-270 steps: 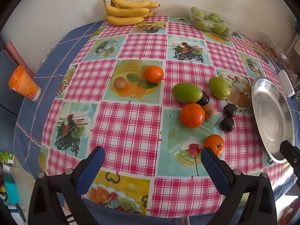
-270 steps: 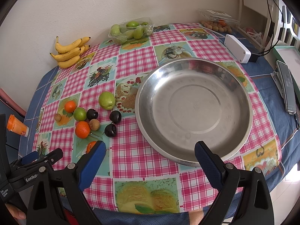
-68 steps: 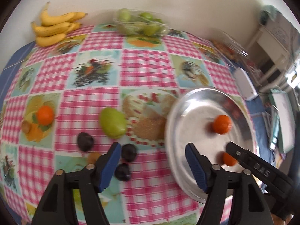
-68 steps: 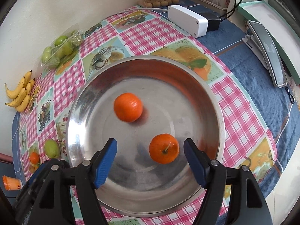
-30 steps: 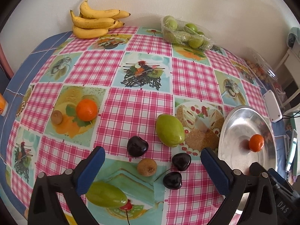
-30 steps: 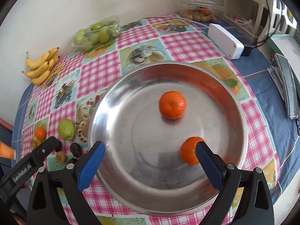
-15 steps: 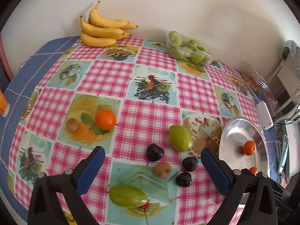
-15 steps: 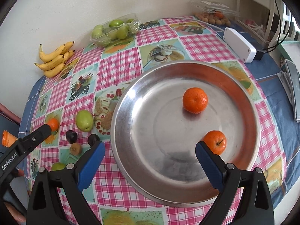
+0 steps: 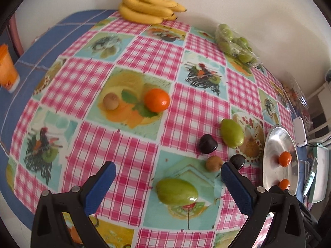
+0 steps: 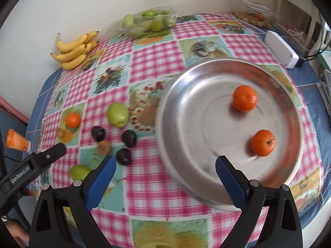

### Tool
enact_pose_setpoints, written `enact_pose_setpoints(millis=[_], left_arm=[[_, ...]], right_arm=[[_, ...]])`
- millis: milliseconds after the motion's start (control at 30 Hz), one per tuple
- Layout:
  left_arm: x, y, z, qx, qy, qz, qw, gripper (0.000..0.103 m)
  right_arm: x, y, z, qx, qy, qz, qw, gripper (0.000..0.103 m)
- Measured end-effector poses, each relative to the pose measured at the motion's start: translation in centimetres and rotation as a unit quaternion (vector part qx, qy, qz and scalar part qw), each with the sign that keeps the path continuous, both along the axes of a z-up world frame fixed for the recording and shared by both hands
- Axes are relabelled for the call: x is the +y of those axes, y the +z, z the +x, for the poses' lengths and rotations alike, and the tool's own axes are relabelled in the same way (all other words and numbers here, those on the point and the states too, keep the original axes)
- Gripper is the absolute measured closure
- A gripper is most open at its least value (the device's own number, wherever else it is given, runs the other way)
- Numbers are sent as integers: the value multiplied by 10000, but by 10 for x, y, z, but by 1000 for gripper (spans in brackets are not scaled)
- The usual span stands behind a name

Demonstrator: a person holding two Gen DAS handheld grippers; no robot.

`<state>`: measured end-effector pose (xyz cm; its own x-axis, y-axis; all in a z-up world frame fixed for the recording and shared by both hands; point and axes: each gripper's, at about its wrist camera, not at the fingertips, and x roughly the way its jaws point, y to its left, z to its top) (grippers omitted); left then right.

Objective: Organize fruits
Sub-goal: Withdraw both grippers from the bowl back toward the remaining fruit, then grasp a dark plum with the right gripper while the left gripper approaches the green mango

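Observation:
A round steel tray [image 10: 171, 144] holds two oranges [image 10: 245, 98] [image 10: 262, 143]; it also shows at the right in the left wrist view [image 9: 269, 144]. On the checked cloth lie a third orange [image 9: 156, 100], two green fruits [image 9: 176, 191] [image 9: 231, 132], two small brown fruits [image 9: 111, 101] [image 9: 213, 163] and dark plums [image 9: 207, 143]. My left gripper [image 9: 166, 174] is open and empty, above the near green fruit. My right gripper [image 10: 164, 168] is open and empty over the tray's near left rim.
A bunch of bananas [image 9: 146, 6] and a clear pack of green fruit [image 9: 235, 41] sit at the far edge by the wall. An orange cup [image 9: 6, 70] stands at the left. A white box [image 10: 281, 49] and a punnet of small fruit [image 10: 251, 17] lie beyond the tray.
Both views have swung left. The left gripper has moved closer to the loose fruit, and the third orange now sits nearer the middle. Both grippers stay open. No fruit has moved.

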<state>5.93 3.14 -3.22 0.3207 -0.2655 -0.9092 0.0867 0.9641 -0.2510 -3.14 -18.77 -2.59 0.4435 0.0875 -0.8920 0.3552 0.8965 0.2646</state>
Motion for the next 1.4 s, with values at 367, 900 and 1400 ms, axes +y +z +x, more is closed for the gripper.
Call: enact_pose_setpoints(millis=[367, 900, 1400], left_arm=[[12, -20, -6, 521, 167, -325, 9980, 8], [4, -34, -1, 784, 226, -404, 9958, 10], [2, -42, 6, 912, 318, -357, 9947, 10]], right_arm=[[40, -21, 16, 314, 554, 209, 9978, 20], [49, -42, 48, 559, 748, 46, 9956, 48], [60, -51, 64, 685, 904, -293, 9931, 73]])
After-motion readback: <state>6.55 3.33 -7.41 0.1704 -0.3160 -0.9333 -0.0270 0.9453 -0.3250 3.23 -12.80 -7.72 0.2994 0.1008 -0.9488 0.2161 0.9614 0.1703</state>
